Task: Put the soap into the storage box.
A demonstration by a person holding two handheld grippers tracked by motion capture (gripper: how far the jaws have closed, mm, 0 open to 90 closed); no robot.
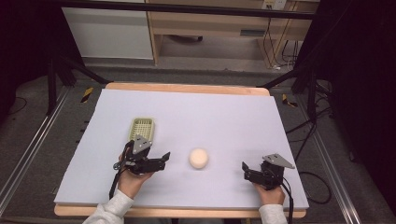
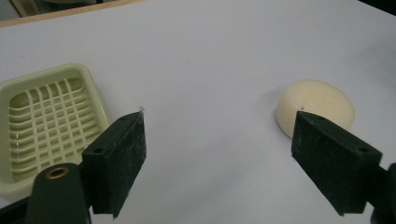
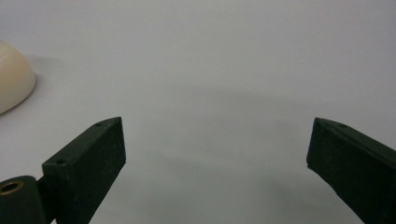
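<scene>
**me:** High view first: my left tongs (image 1: 158,160) sit spread wide and empty, just beside the round cream soap bar (image 1: 198,158), which lies near the middle of the lavender surface (image 1: 224,116). Right tongs (image 1: 247,171) are gaping too, nothing in them, parked near the front edge on the other side of the soap.

**reply:** so you're at the approach stage? what's next

**me:** Yeah, I'd call it pre-grasp. In the left gripper view the soap peeks out behind one jaw, not between them, so I reckon I need to swing over to centre it, drop down, then squeeze. The slotted soap dish (image 1: 141,128) is right behind my left hand, probably where it goes.

**reply:** room to move?

**me:** Loads. Open surface all around the soap, edges well away. Just the dish rim to watch.
</scene>
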